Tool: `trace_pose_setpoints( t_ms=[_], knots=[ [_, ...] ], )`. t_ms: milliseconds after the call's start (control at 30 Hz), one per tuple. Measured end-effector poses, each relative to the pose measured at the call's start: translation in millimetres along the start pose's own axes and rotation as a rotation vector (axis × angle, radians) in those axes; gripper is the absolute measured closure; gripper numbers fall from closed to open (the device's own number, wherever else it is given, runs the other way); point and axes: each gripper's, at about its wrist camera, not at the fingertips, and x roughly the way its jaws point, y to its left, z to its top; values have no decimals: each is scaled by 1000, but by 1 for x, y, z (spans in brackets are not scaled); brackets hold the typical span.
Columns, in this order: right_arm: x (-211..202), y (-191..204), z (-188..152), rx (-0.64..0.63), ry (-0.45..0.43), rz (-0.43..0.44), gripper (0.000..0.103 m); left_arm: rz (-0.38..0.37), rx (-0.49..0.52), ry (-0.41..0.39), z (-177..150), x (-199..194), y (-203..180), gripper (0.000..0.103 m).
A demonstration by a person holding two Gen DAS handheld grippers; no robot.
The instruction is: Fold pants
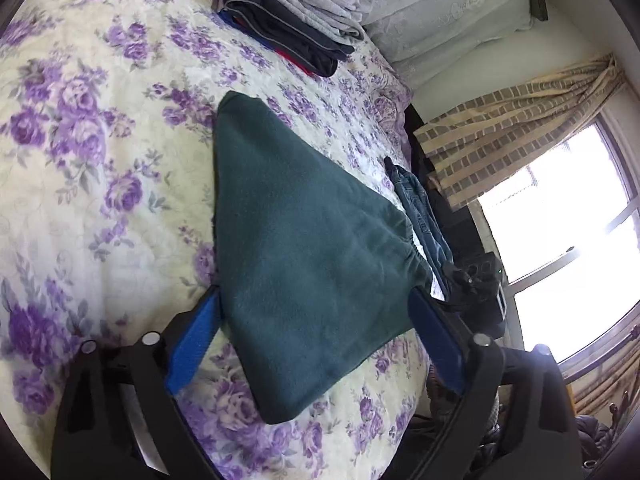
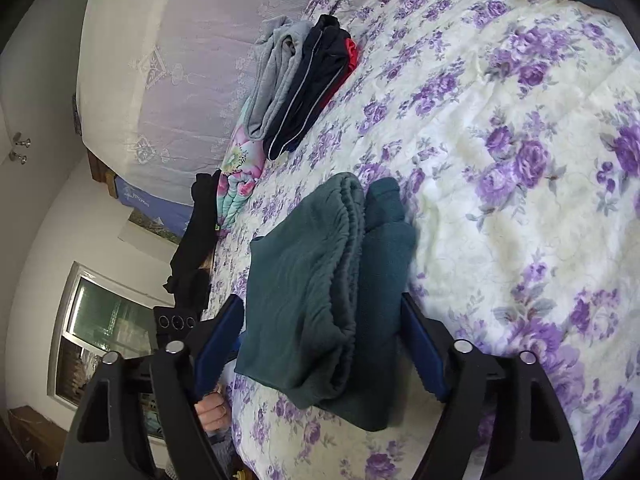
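Dark green fleece pants (image 1: 304, 248) lie folded into a flat bundle on the floral bedspread (image 1: 80, 160). In the right wrist view the same pants (image 2: 320, 300) show their elastic waistband folded on top. My left gripper (image 1: 316, 300) is open, its blue fingers (image 1: 196, 344) on either side of the bundle, which lies between them. My right gripper (image 2: 320, 308) is also open, its blue fingers (image 2: 420, 348) straddling the waistband end of the pants. Neither gripper pinches the cloth.
A stack of folded grey, navy and red clothes (image 1: 288, 16) lies further up the bed by the pillow (image 1: 440, 8). Blue jeans (image 1: 420, 216) lie at the bed's edge. The other gripper (image 1: 480, 292) shows beyond the pants. A window and curtain (image 1: 520, 132) stand beside the bed.
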Motion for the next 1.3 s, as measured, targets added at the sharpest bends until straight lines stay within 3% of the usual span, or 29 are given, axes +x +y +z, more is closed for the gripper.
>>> trace_pose_setpoints(
  t_ms=[267,400,433,567,700,800,867,933,1000,1067,1100,1133,1167,1233,1300],
  knots=[
    [5,0,5,10,-17,27,28,-23,20,30,-2,17,-11,16],
    [0,-26,6,109,-19,36,68,-79,-85,7,0,11,7,38],
    [1,-34,7,144,-16,59,70,-90,-104,7,1,11,11,43],
    [1,-32,11,154,10,65,65,-22,-109,30,4,17,10,48],
    [-10,-38,13,184,-5,52,64,-51,-182,36,9,10,26,55],
    [-15,-40,15,193,-12,63,53,-32,-168,48,11,13,25,55],
    [-8,-35,18,176,2,76,44,-8,-112,70,13,22,14,43],
    [1,-26,20,135,10,60,42,-39,-76,76,16,27,5,28],
    [10,-19,22,108,13,45,41,-51,-43,91,19,34,-3,25],
    [10,-15,22,87,13,31,46,-49,-34,92,18,35,-3,36],
    [8,-17,21,91,11,31,57,-56,-49,89,17,32,2,42],
    [5,-22,19,101,8,26,71,-67,-76,84,17,29,9,58],
    [2,-29,16,120,9,30,73,-79,-124,78,16,26,20,77],
    [0,-34,12,120,1,42,77,-110,-199,81,17,26,35,79],
    [0,-28,10,84,-14,17,77,-73,-147,74,18,28,23,79]
  ],
)
